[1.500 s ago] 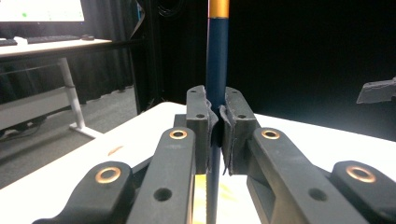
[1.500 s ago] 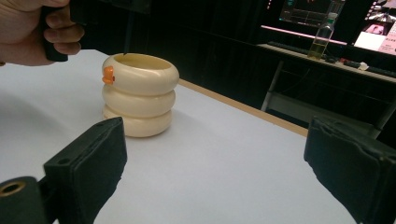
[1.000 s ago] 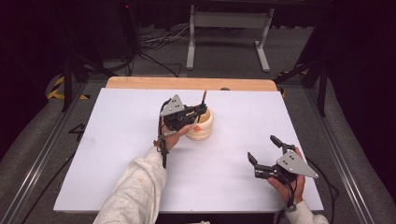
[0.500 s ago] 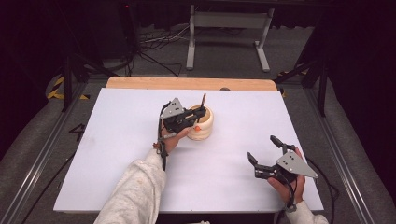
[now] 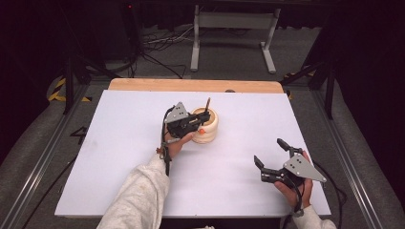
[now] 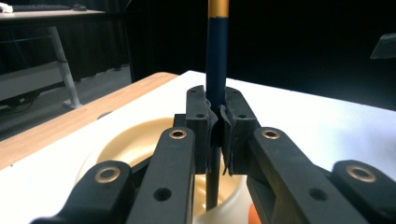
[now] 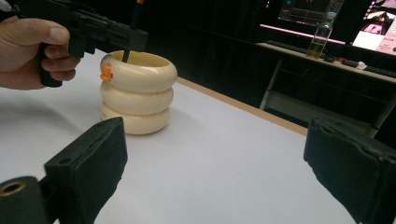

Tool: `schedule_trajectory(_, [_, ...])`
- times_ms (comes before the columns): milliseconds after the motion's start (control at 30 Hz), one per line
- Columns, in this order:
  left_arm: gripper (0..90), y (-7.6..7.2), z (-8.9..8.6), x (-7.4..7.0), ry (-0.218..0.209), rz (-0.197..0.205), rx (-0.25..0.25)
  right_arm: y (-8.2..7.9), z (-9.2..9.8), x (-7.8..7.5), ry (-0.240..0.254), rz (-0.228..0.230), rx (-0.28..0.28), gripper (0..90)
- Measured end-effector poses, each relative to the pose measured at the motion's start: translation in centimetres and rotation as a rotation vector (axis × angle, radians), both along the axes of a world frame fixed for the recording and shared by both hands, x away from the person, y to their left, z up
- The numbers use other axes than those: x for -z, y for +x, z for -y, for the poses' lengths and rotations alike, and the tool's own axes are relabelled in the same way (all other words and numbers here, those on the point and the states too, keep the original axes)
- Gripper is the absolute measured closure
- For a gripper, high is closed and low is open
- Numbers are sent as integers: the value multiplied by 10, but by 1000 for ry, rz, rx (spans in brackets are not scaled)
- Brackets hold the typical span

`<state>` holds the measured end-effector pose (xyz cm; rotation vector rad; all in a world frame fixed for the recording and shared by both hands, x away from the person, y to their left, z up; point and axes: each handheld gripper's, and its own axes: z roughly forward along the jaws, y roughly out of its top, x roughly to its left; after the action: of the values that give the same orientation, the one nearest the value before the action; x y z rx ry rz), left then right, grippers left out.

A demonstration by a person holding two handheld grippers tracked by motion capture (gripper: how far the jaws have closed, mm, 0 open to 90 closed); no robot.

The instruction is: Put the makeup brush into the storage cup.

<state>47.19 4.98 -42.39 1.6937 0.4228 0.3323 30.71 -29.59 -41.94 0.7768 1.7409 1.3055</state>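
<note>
The left gripper point(image 5: 195, 122) has its fingers point(image 6: 200, 122) clenched on an upright dark pencil point(image 6: 216, 60), whose lower end stands inside the cream ringed holder point(image 5: 207, 128) near the worktop's point(image 5: 119, 124) far edge. The right gripper point(image 5: 271, 159) rests near the front right corner, fingers point(image 7: 93, 154) released and wide apart.

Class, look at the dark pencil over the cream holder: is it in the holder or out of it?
Partly in. The pencil, clamped upright by the left hand-held gripper, has its lower end below the rim of the holder.
</note>
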Motion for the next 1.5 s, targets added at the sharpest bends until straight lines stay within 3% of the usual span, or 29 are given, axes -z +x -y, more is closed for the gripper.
schedule_trajectory(500, [824,0,-4,1,8,-7,-19,0,0,0,-1,-3,0,65])
schedule_trajectory(600, [786,-1,-5,0,5,-11,-19,0,0,0,-3,-8,-5,91])
schedule_trajectory(700, [707,-5,-5,-1,27,12,-33,0,1,1,-3,-8,-4,84])
schedule_trajectory(1033, [552,-15,-16,-16,27,80,-106,0,2,0,3,-8,0,74])
schedule_trajectory(1367, [325,-22,-23,-26,41,116,-143,-1,2,0,-1,-9,2,73])
schedule_trajectory(1500, [290,-23,-24,-27,46,124,-141,-1,2,0,1,-10,2,74])
